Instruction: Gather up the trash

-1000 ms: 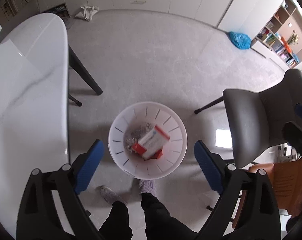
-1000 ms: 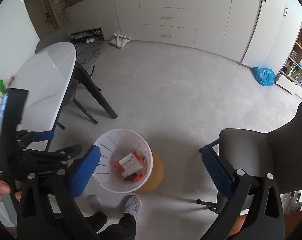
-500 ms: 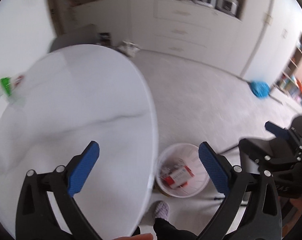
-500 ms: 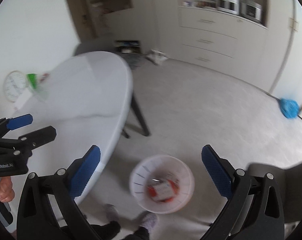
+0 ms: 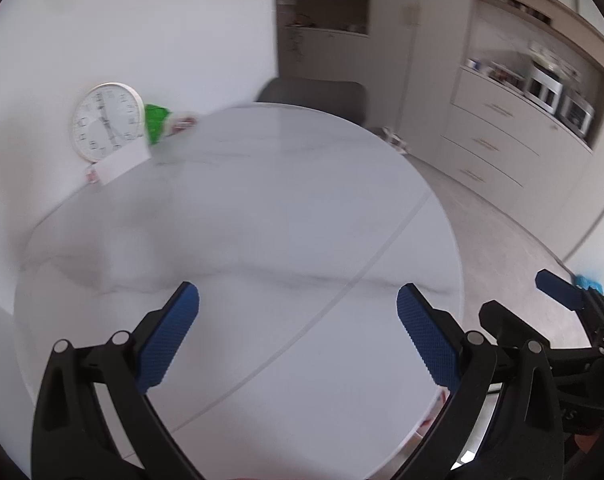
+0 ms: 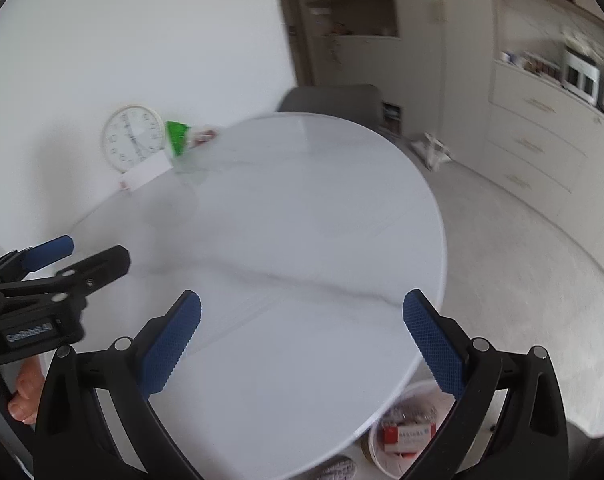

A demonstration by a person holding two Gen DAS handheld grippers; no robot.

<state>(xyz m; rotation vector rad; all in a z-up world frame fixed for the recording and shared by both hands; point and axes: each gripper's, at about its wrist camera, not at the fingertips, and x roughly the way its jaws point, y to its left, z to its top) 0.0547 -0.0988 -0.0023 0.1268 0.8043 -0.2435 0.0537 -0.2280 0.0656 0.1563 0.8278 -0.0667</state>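
My left gripper (image 5: pixel 298 300) is open and empty above the white marble table (image 5: pixel 262 220). My right gripper (image 6: pixel 302 308) is open and empty above the same table (image 6: pixel 302 220). The white trash bin (image 6: pixel 381 458) stands on the floor below the table's near right edge, holding a red and white box (image 6: pixel 407 436) and crumpled foil. At the table's far left edge lie a green packet (image 6: pixel 176 136), a white card (image 6: pixel 146 174) and a small red and white wrapper (image 6: pixel 204 135). These also show in the left wrist view: packet (image 5: pixel 156 122), card (image 5: pixel 122 164).
A round white clock (image 5: pixel 106 120) leans on the wall at the table's far edge. A grey chair (image 6: pixel 333 98) stands behind the table. Cabinets with drawers (image 5: pixel 501 140) line the right wall. The left gripper shows in the right wrist view (image 6: pixel 42 272).
Both grippers have swung up from the trash bin on the floor to over the table top. The bin has dropped to the lower right of the right wrist view.
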